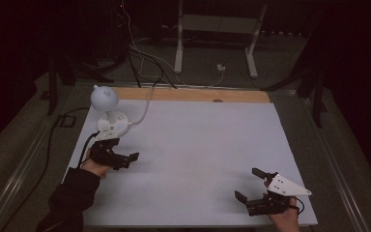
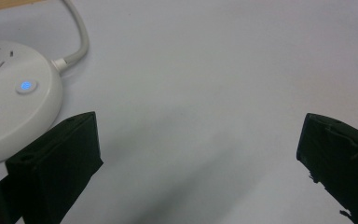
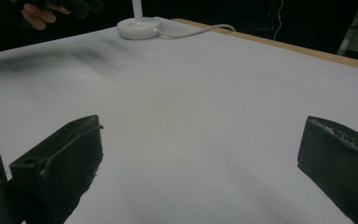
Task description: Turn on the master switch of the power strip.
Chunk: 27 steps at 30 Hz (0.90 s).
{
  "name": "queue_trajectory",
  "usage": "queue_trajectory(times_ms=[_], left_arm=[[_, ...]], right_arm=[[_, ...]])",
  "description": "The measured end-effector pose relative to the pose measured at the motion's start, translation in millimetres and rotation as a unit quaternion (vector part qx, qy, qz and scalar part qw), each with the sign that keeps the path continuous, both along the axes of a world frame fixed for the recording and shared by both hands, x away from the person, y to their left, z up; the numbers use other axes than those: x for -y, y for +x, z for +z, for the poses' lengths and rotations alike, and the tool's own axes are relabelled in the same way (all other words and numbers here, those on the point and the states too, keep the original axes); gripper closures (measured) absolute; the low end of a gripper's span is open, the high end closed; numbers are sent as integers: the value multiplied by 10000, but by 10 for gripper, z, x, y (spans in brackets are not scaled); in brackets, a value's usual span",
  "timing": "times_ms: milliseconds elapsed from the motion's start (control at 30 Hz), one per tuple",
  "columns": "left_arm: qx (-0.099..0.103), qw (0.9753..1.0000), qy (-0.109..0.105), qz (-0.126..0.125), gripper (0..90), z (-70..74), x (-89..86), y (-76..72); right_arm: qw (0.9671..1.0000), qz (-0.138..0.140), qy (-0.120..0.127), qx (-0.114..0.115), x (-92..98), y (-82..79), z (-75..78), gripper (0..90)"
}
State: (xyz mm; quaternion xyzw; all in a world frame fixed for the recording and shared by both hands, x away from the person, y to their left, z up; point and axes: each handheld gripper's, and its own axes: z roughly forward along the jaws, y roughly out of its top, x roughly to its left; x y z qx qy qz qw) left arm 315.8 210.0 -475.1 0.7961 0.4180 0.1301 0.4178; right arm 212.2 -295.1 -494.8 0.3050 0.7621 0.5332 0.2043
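Lamp (image 1: 105,98) on its round socket base (image 1: 112,123) stands at the far left of the desk (image 1: 198,145), its white cord (image 1: 145,108) running off toward the wooden back edge. Our left hand-held gripper (image 1: 123,157) sits just beside the base, on its near side, jaws spread wide and holding nothing; in the left gripper view the base (image 2: 14,112) lies just beyond the left jaw, with its blue button (image 2: 26,86) lit. Our right hand-held gripper (image 1: 250,184) rests well apart at the near right, jaws likewise released and empty. We judge this to be the approach step, with nothing yet grasped. Next, we would need to swing the left hand-held gripper toward the base, line it up with the button or the stem, and close gently so the base does not slide.
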Motion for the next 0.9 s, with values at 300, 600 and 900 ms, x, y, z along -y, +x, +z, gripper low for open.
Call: queue_trajectory(times_ms=[300, 600, 900], left_arm=[[33, 9996, 159, -218, 2, -91, 42, -243], [134, 9993, 173, -292, 2, -217, 1, -450], [124, 9991, 24, -401, 2, -351, -17, -645]], right_arm=[[10000, 9, 2, 6, -7, -7, 6, 0], [10000, 16, -12, -5, -21, -13, 5, 0], [10000, 7, -18, -14, -13, -15, 5, 0]])
